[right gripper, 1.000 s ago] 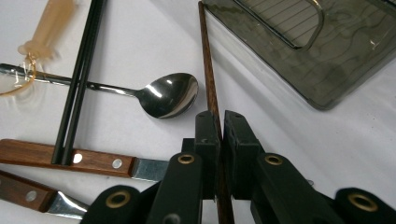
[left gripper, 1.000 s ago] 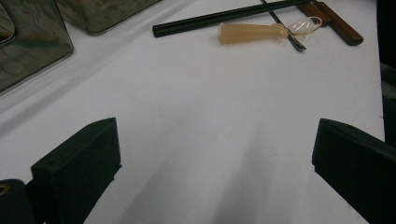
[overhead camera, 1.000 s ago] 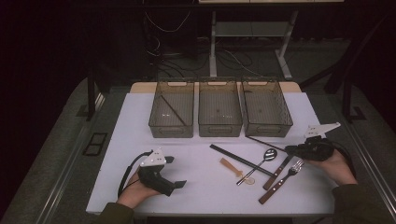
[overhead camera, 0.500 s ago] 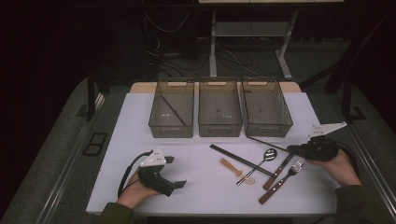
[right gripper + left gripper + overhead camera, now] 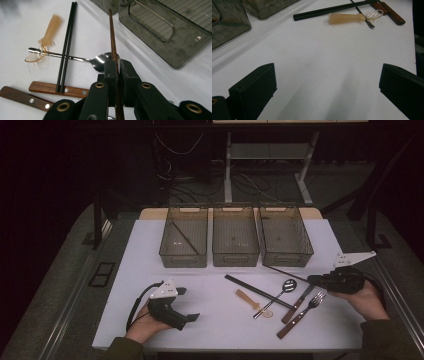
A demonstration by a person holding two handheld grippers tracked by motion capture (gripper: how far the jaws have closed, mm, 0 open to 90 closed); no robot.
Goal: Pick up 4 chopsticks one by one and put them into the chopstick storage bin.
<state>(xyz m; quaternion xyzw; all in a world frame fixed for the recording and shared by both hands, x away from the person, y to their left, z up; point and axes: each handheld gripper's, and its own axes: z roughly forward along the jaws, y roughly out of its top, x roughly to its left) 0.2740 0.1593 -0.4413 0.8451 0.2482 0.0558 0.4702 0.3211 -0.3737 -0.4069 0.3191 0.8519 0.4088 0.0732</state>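
Observation:
My right gripper [image 5: 314,279] is at the table's right side, shut on one end of a brown wooden chopstick [image 5: 285,272]. The stick slants toward the right bin [image 5: 285,236]. In the right gripper view the chopstick [image 5: 112,37] runs up from between the closed jaws of my right gripper [image 5: 117,67], past the bin's corner [image 5: 175,55]. My left gripper [image 5: 187,304] rests at the front left, held in a hand, and is open. In the left gripper view only white table lies between the wide jaws of my left gripper [image 5: 324,82]. A second chopstick [image 5: 186,238] lies in the left bin [image 5: 183,240].
Between the hands lie a pair of black chopsticks [image 5: 257,291], a metal spoon [image 5: 282,290], an amber plastic spoon [image 5: 252,301], a wooden-handled knife [image 5: 297,304] and a fork [image 5: 300,315]. The middle bin [image 5: 235,237] stands between the other two, along the table's back.
The right gripper has shifted a little to the right with the chopstick still in it. The left hand has kept still.

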